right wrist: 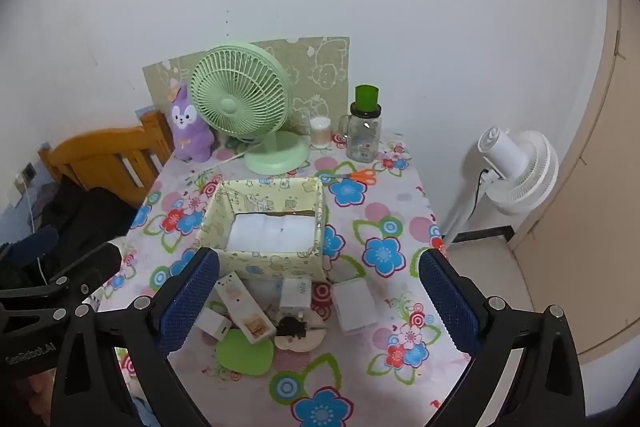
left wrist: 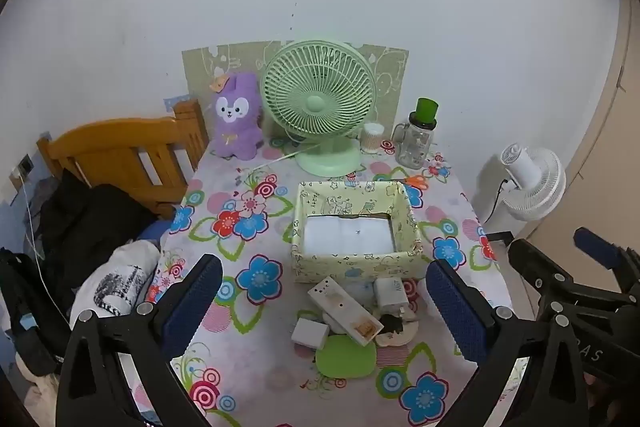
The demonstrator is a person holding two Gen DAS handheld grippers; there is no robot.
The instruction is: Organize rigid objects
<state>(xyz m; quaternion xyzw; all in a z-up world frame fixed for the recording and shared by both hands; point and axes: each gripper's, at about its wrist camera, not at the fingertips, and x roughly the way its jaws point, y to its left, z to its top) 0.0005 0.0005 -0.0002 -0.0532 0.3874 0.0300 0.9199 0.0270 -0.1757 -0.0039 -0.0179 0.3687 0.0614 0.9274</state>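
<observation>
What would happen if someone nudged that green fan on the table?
The green fan would probably slide rather than tip: its round base is broad. Still, the big head sits high on a thin neck, so a push up top might rock it. Its trailing cord could drag.

Glossy floral tablecloth [left wrist: 248, 379], plush purple toy [left wrist: 236, 117], smooth plastic fan [left wrist: 318, 103], wooden headboard [left wrist: 120, 147]

Left hand-held gripper [left wrist: 324, 301] and right hand-held gripper [right wrist: 320, 293] gape wide, tilted downward, empty

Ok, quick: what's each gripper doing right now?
Left gripper: open, holding nothing.
Right gripper: open, holding nothing.
</observation>
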